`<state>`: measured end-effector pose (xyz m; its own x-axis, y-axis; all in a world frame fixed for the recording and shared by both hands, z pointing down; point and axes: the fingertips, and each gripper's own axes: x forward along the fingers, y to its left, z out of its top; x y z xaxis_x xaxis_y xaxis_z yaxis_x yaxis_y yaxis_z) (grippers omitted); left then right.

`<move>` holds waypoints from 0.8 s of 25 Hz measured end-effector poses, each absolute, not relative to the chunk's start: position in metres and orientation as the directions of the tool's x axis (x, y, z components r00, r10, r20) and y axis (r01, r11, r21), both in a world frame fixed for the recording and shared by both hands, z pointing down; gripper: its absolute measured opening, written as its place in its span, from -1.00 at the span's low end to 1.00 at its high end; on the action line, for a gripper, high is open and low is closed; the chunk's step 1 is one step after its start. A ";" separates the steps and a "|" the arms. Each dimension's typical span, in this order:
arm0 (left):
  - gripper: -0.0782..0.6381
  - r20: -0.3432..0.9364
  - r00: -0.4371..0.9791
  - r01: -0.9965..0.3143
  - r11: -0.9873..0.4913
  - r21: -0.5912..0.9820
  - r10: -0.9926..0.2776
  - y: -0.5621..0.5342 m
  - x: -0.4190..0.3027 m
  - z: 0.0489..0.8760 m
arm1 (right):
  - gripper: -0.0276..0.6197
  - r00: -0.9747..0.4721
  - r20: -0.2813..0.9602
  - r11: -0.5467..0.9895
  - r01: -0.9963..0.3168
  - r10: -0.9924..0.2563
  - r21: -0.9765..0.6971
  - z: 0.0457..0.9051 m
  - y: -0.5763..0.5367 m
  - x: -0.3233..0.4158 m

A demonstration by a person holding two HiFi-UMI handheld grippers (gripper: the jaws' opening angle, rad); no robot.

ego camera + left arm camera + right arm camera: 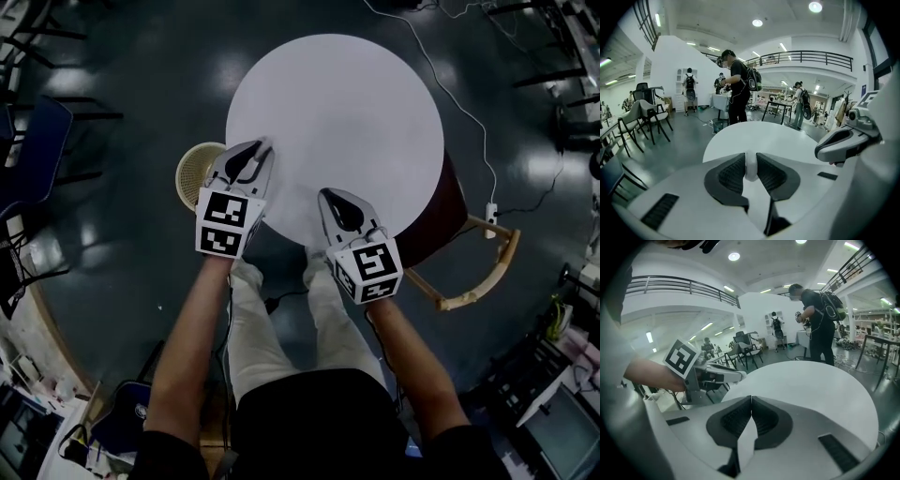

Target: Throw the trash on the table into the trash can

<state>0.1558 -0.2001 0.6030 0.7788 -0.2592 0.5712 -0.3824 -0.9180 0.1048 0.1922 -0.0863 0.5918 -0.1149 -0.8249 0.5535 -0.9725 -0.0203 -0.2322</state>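
Observation:
The round white table (356,94) shows no loose trash on its top in the head view. My left gripper (253,155) hangs over the table's left edge, right beside the beige mesh trash can (195,173) on the floor. In the left gripper view its jaws (751,161) pinch a small white piece of trash (751,168) between the dark pads. My right gripper (341,208) rests over the table's near edge; its jaws (751,405) are shut with nothing between them. The left gripper (701,373) also shows in the right gripper view.
A wooden chair (473,281) stands at the table's right, with a white cable and power strip (490,214) on the floor behind it. A blue chair (37,150) is at the far left. A person with a backpack (738,84) stands beyond the table.

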 end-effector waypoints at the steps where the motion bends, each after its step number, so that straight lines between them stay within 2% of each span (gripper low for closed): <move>1: -0.55 0.569 0.777 -0.392 -0.914 0.104 -0.268 -0.201 0.145 0.599 | -0.85 -0.124 0.550 -0.007 -0.973 -0.826 -0.230 0.588 -0.089 0.185; 8: -0.55 0.571 0.748 -0.493 -0.859 0.138 -0.338 -0.210 0.067 0.595 | -0.85 -0.193 0.543 0.066 -0.967 -0.817 -0.244 0.587 -0.115 0.131; 20: -0.55 0.608 0.675 -0.615 -0.775 0.149 -0.419 -0.235 -0.051 0.643 | -0.85 -0.330 0.572 0.199 -0.939 -0.751 -0.280 0.631 -0.158 0.019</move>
